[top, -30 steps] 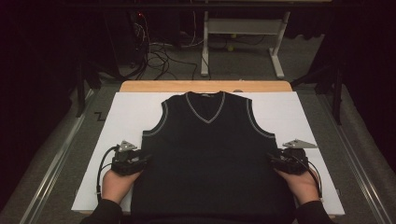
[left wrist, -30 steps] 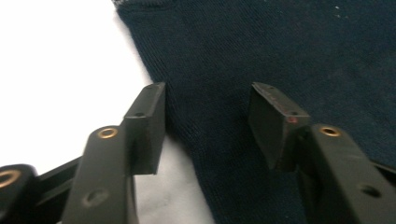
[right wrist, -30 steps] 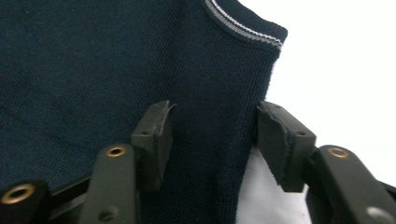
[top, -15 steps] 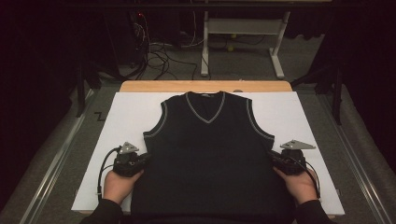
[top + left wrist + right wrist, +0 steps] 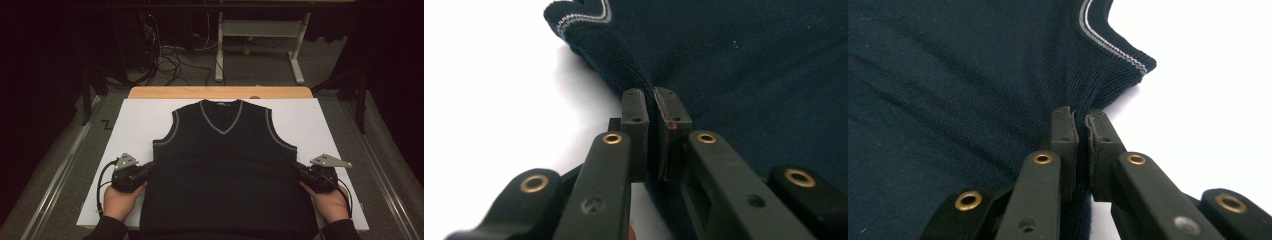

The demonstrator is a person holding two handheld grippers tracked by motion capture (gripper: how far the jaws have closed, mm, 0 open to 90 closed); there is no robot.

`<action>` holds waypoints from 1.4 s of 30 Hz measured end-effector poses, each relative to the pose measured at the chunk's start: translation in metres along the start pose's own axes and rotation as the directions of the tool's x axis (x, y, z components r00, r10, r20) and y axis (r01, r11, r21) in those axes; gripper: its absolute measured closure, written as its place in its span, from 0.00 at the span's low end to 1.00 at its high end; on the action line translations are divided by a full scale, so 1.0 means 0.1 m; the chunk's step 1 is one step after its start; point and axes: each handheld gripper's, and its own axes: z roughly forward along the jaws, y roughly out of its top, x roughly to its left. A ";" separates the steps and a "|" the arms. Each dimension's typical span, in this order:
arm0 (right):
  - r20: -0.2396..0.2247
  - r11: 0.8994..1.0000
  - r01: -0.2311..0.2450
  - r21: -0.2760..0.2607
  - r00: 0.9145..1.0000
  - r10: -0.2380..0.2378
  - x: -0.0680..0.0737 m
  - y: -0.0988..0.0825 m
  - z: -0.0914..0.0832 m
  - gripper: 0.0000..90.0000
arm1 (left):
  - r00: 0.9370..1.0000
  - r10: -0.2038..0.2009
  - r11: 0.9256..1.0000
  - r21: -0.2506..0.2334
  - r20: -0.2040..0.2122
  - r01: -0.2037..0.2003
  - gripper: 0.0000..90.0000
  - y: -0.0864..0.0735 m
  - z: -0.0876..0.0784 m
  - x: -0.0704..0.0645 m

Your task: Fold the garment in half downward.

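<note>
White table [image 5: 320, 120], both grippers pinching vest [image 5: 225, 170]

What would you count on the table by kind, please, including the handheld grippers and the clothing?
Sweater vest, dark navy with grey trim: 1
White sheet covering the table: 1
Grippers: 2, the left gripper and the right gripper, each with jaws shut on a side edge of the vest
Total: 4
</note>
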 end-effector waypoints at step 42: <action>-0.081 0.997 0.073 0.005 0.994 -0.072 0.28 -0.65 -0.77 0.94 | 0.993 0.073 0.988 0.126 0.094 -0.084 0.88 -0.54 -0.49 -0.29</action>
